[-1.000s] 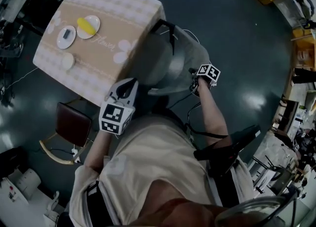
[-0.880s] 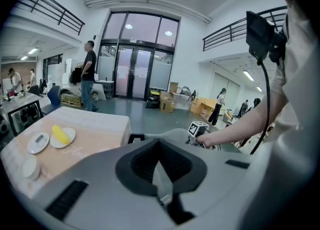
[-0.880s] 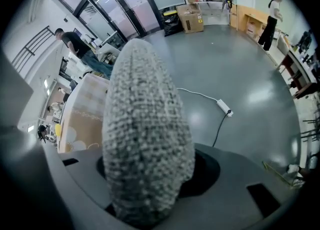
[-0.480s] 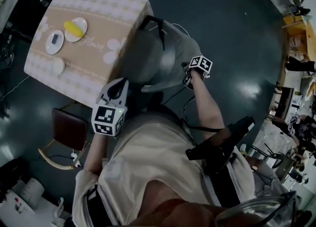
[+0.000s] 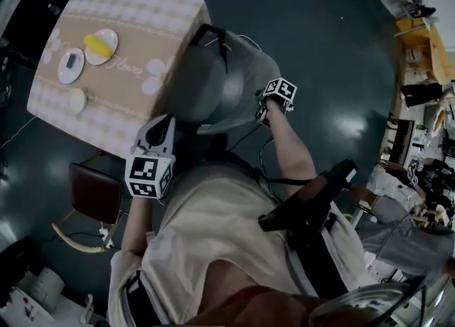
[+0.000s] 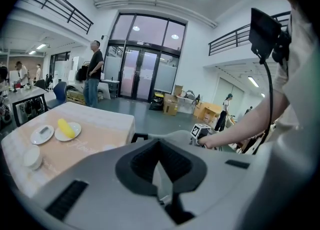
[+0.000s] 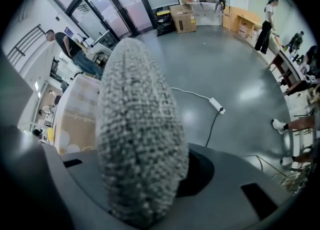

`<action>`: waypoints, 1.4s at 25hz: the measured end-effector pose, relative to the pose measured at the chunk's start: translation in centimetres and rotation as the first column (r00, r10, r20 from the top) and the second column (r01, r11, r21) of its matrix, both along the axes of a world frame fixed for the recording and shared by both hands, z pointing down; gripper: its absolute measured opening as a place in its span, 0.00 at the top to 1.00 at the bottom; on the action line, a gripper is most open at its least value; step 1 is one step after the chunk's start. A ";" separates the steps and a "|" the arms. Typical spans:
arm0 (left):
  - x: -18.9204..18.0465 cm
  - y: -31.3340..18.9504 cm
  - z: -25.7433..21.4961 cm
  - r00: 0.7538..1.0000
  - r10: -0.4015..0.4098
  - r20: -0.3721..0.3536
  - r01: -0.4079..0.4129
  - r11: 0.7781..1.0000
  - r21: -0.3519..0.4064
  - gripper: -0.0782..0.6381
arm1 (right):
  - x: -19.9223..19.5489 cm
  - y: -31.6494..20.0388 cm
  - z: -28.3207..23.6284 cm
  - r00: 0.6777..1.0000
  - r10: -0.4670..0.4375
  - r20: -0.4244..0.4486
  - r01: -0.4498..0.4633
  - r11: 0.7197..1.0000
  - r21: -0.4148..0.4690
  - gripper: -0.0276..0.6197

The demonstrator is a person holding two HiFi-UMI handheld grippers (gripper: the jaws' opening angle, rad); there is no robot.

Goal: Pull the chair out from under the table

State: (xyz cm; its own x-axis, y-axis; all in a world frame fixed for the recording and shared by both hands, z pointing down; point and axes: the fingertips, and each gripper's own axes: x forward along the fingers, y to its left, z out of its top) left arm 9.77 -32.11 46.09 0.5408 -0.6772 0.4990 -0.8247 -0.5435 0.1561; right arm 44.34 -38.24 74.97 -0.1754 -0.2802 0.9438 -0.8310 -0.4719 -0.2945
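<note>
A grey upholstered chair point(image 5: 213, 77) stands tucked against the near edge of the table point(image 5: 142, 20), which has a beige patterned cloth. My right gripper point(image 5: 261, 109) points steeply down onto the right end of the chair's backrest. In the right gripper view the knobbly grey backrest rim point(image 7: 140, 124) fills the gap between the jaws, which have just been closing on it. My left gripper point(image 5: 165, 123) hovers by the chair's left side near the table corner. Its jaws are shut with nothing in them point(image 6: 161, 166), and it touches nothing.
On the table are a plate with a yellow item point(image 5: 99, 45), a second plate point(image 5: 71, 65) and a small bowl point(image 5: 77, 99). A brown chair point(image 5: 92, 190) stands at the lower left. A power cable point(image 7: 217, 105) lies on the floor. People point(image 6: 94, 71) stand far off.
The table and chair have drifted left in the head view. The right gripper has stayed at the backrest rim. The left gripper has shifted slightly left and down with the view.
</note>
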 end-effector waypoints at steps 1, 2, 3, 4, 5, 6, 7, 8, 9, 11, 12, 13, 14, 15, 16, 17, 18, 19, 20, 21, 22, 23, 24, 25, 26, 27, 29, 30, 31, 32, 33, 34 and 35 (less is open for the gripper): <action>0.0 0.0 0.0 1.000 -0.002 -0.002 0.002 1.000 -0.002 0.88 | 0.0 0.0 0.0 1.000 0.000 -0.003 0.000 1.000 -0.003 0.72; 0.1 0.0 0.0 1.000 -0.001 -0.004 0.001 1.000 -0.003 0.88 | 0.1 0.1 -0.1 1.000 0.001 -0.005 -0.001 1.000 -0.005 0.73; 0.2 -0.1 0.0 1.000 0.002 -0.004 -0.002 1.000 -0.003 0.88 | 0.2 0.1 -0.2 1.000 0.003 -0.007 -0.003 1.000 -0.007 0.73; 0.3 -0.2 0.0 1.000 0.006 -0.004 -0.006 1.000 -0.001 0.88 | 0.3 0.2 -0.3 1.000 0.005 -0.009 -0.005 1.000 -0.009 0.74; 0.4 -0.3 -0.1 1.000 0.009 -0.005 -0.009 1.000 0.001 0.88 | 0.3 0.2 -0.3 1.000 0.006 -0.010 -0.006 1.000 -0.010 0.74; 0.5 -0.4 -0.2 1.000 0.011 -0.005 -0.011 1.000 0.003 0.88 | 0.3 0.2 -0.3 1.000 0.006 -0.011 -0.006 1.000 -0.011 0.74; 0.5 -0.6 -0.3 1.000 0.013 -0.005 -0.013 1.000 0.006 0.88 | 0.3 0.2 -0.4 1.000 0.006 -0.011 -0.006 1.000 -0.012 0.75; 0.5 -0.7 -0.4 1.000 0.015 -0.005 -0.015 1.000 0.009 0.88 | 0.3 0.2 -0.4 1.000 0.006 -0.012 -0.006 1.000 -0.013 0.75; 0.6 -0.8 -0.5 1.000 0.018 -0.004 -0.018 1.000 0.010 0.88 | 0.3 0.2 -0.5 1.000 0.007 -0.011 -0.007 1.000 -0.014 0.75; 0.8 -0.9 -0.5 1.000 0.027 -0.004 -0.027 1.000 0.010 0.88 | 0.4 0.2 -0.6 1.000 0.011 -0.012 -0.011 1.000 -0.015 0.76; 0.9 -0.9 -0.5 0.999 0.032 -0.005 -0.032 0.999 0.009 0.88 | 0.5 0.3 -0.6 1.000 0.013 -0.012 -0.013 1.000 -0.015 0.76; 0.9 -1.0 -0.5 0.999 0.036 -0.005 -0.036 0.999 0.009 0.88 | 0.5 0.3 -0.7 1.000 0.015 -0.013 -0.015 1.000 -0.016 0.76; 0.9 -1.0 -0.5 0.999 0.039 -0.006 -0.039 0.999 0.008 0.88 | 0.5 0.3 -0.7 1.000 0.018 -0.013 -0.018 1.000 -0.016 0.77; 1.0 -1.1 -0.5 0.999 0.041 -0.006 -0.041 0.999 0.008 0.88 | 0.5 0.3 -0.7 1.000 0.020 -0.013 -0.020 1.000 -0.016 0.77; 1.0 -1.1 -0.6 0.999 0.042 -0.006 -0.042 0.999 0.010 0.88 | 0.5 0.3 -0.8 1.000 0.022 -0.013 -0.022 1.000 -0.016 0.77; 1.0 -1.2 -0.7 0.999 0.043 -0.007 -0.043 0.999 0.012 0.88 | 0.5 0.2 -0.9 1.000 0.023 -0.012 -0.024 1.000 -0.017 0.77; 1.0 -1.2 -0.8 0.999 0.042 -0.008 -0.042 0.999 0.014 0.88 | 0.5 0.2 -1.0 1.000 0.025 -0.011 -0.025 1.000 -0.017 0.77; 1.0 -1.3 -0.9 0.999 0.042 -0.009 -0.042 0.999 0.015 0.88 | 0.5 0.2 -1.0 1.000 0.026 -0.011 -0.026 1.000 -0.017 0.78; 1.1 -1.3 -0.9 0.999 0.042 -0.010 -0.042 0.999 0.015 0.88 | 0.6 0.2 -1.0 1.000 0.028 -0.011 -0.028 0.999 -0.017 0.78; 1.1 -1.3 -0.8 0.999 0.043 -0.010 -0.042 0.999 0.013 0.88 | 0.7 0.2 -1.0 1.000 0.029 -0.011 -0.029 0.999 -0.017 0.78; 1.1 -1.3 -0.7 0.999 0.043 -0.010 -0.043 0.999 0.011 0.88 | 0.8 0.3 -1.0 0.999 0.030 -0.012 -0.030 0.999 -0.017 0.78; 1.1 -1.2 -0.7 0.999 0.043 -0.011 -0.043 0.999 0.009 0.88 | 0.9 0.3 -1.1 0.999 0.030 -0.012 -0.030 0.999 -0.017 0.78; 1.1 -1.2 -0.6 0.999 0.043 -0.011 -0.042 0.999 0.007 0.88 | 0.9 0.4 -1.1 1.000 0.029 -0.012 -0.029 0.999 -0.017 0.78; 1.1 -1.1 -0.6 0.999 0.042 -0.010 -0.042 0.999 0.005 0.88 | 0.9 0.4 -1.2 1.000 0.027 -0.012 -0.027 0.999 -0.017 0.78; 1.2 -1.1 -0.6 0.999 0.043 -0.010 -0.043 0.999 0.003 0.88 | 0.8 0.4 -1.2 1.000 0.025 -0.013 -0.026 1.000 -0.017 0.79; 1.2 -1.1 -0.6 0.999 0.044 -0.010 -0.044 0.999 0.002 0.88 | 0.8 0.3 -1.3 1.000 0.024 -0.014 -0.024 1.000 -0.017 0.79; 1.4 -1.1 -0.5 0.999 0.050 -0.010 -0.050 0.999 0.002 0.88 | 0.8 0.3 -1.3 1.000 0.020 -0.017 -0.021 1.000 -0.017 0.79; 1.4 -1.1 -0.4 0.999 0.052 -0.009 -0.052 0.999 0.002 0.88 | 0.8 0.3 -1.3 1.000 0.019 -0.018 -0.019 1.000 -0.017 0.79; 1.5 -1.1 -0.4 0.999 0.054 -0.008 -0.054 0.999 0.002 0.88 | 0.8 0.3 -1.3 1.000 0.018 -0.020 -0.018 1.000 -0.017 0.80; 1.5 -1.0 -0.3 0.998 0.055 -0.006 -0.055 0.998 0.002 0.88 | 0.8 0.3 -1.2 1.000 0.016 -0.021 -0.016 1.000 -0.018 0.80; 1.5 -0.9 -0.3 0.998 0.055 -0.004 -0.055 0.998 0.002 0.88 | 0.8 0.3 -1.2 1.000 0.014 -0.022 -0.014 1.000 -0.018 0.80; 1.4 -0.9 -0.2 0.998 0.055 -0.003 -0.055 0.998 0.002 0.88 | 0.8 0.3 -1.2 1.000 0.013 -0.024 -0.013 1.000 -0.018 0.80; 1.3 -0.8 -0.2 0.999 0.053 -0.002 -0.053 0.999 0.001 0.88 | 1.0 0.3 -1.1 1.000 0.012 -0.026 -0.013 1.000 -0.018 0.80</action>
